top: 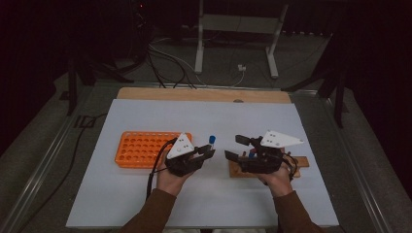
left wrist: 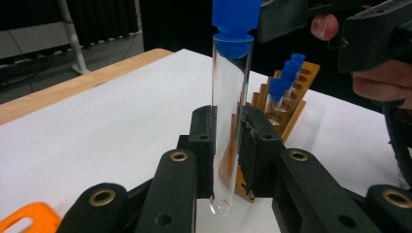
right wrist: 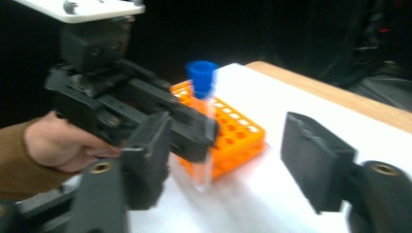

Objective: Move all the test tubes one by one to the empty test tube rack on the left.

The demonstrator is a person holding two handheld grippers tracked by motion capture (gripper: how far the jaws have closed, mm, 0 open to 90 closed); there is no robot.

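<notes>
At the left of the desk (top: 145,204) stood the orange rack (top: 141,148), and every hole you could see in it was empty. Just to its right, your left gripper (top: 206,154) was clamped on a clear tube (left wrist: 228,121) with a blue cap (left wrist: 235,19), held upright above the desk and free of both racks; the glass looked empty. Further right, your right gripper (top: 238,148) stood with its jaws wide apart, holding nothing, pointed back toward the tube. Under that hand lay the wooden rack (top: 296,165), with several blue-capped tubes (left wrist: 286,82) standing in its holes; how many could not be counted.

Judging from this, you were early in moving tubes between the racks: one tube was in the air between them, nothing had landed in the orange rack, and the wooden one remained partly stocked. The tube in hand was yet to be seated, and the rest were left to go.
</notes>
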